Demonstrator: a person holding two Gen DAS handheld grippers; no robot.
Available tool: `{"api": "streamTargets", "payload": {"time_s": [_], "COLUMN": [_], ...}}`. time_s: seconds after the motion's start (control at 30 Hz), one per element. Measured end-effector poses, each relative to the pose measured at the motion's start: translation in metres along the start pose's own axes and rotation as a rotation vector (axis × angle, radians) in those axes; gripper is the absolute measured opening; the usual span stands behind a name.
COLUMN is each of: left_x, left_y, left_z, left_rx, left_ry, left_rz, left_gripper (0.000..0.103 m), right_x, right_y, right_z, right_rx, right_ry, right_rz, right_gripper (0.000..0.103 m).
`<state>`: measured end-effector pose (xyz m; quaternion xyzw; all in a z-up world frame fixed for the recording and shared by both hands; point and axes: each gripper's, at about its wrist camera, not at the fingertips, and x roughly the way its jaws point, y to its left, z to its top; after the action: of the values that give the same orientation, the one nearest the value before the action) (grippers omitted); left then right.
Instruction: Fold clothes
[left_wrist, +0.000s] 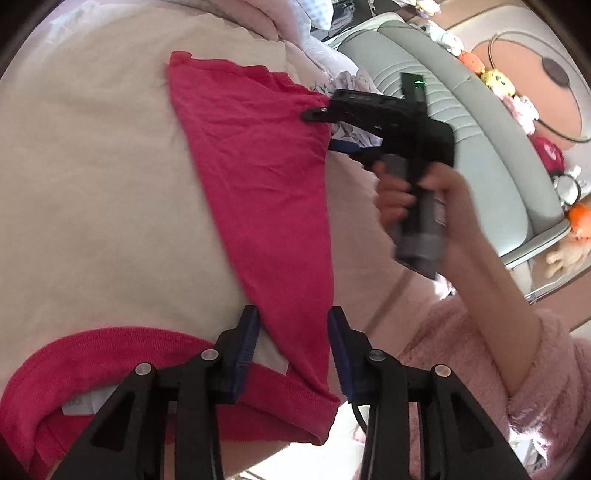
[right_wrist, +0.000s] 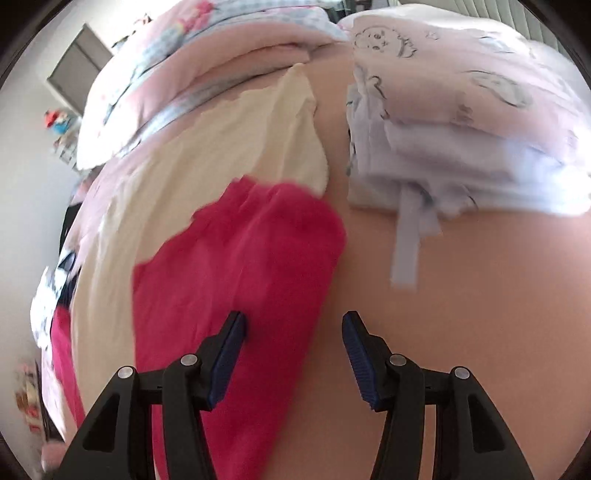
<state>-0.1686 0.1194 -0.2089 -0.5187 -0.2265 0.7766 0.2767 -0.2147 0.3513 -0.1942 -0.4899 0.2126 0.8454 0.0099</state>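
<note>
A cream shirt (left_wrist: 92, 177) with a red collar (left_wrist: 92, 354) lies flat on the bed. Its red sleeve (left_wrist: 258, 192) is folded diagonally across the body. My left gripper (left_wrist: 293, 332) is open at the sleeve's near end, and the red cloth lies between its pads without being pinched. A hand holds my right gripper (left_wrist: 319, 131) at the sleeve's far end. In the right wrist view the right gripper (right_wrist: 293, 332) is open and holds nothing. It hangs over the red sleeve (right_wrist: 240, 266) where it meets the pink sheet (right_wrist: 461, 314). The cream shirt (right_wrist: 258, 147) lies beyond, blurred.
A stack of folded white printed clothes (right_wrist: 461, 140) sits on the bed beyond the right gripper, with a strap hanging off it. A pink quilt (right_wrist: 221, 48) is bunched at the far end. A grey-green padded seat (left_wrist: 480, 140) and plush toys (left_wrist: 498, 81) stand to the right.
</note>
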Motion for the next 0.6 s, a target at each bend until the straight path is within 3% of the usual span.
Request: {"api": "streamTargets", "payload": {"time_s": [0.1,0.13,0.17,0.27,0.37,0.47,0.6], "left_x": [0.005,0.007,0.009,0.015,0.017,0.015,0.012], "left_y": [0.001,0.0,-0.001,-0.007,-0.006,-0.01,-0.017], "left_z": [0.007,0.008,0.01,0.009,0.006,-0.001,0.006], "left_rx": [-0.007,0.0,0.006,0.04,0.012,0.048,0.077], "left_ry": [-0.008,-0.013,-0.017,-0.007,0.025,0.036,0.073], "left_rz": [-0.022,-0.023,-0.023,0.041,0.044,0.071,0.062], "left_gripper": [0.035,0.034,0.03,0.014,0.012,0.012,0.012], "right_x": [0.019,0.019,0.019,0.015,0.008,-0.002,-0.009], "right_y": [-0.001,0.002,0.006,0.022,0.027,0.018,0.002], "right_z": [0.011,0.01,0.009,0.003,-0.002,-0.004,-0.005], "right_rx": [-0.01,-0.033,-0.056,-0.121,-0.156,-0.154,-0.139], "right_ry": [-0.023,-0.026,-0.03,-0.053,-0.074,-0.08,-0.073], "right_rz": [0.019,0.022,0.026,-0.057,-0.134,-0.176,-0.116], "right_gripper": [0.052,0.046,0.027,0.016,0.015,0.015,0.017]}}
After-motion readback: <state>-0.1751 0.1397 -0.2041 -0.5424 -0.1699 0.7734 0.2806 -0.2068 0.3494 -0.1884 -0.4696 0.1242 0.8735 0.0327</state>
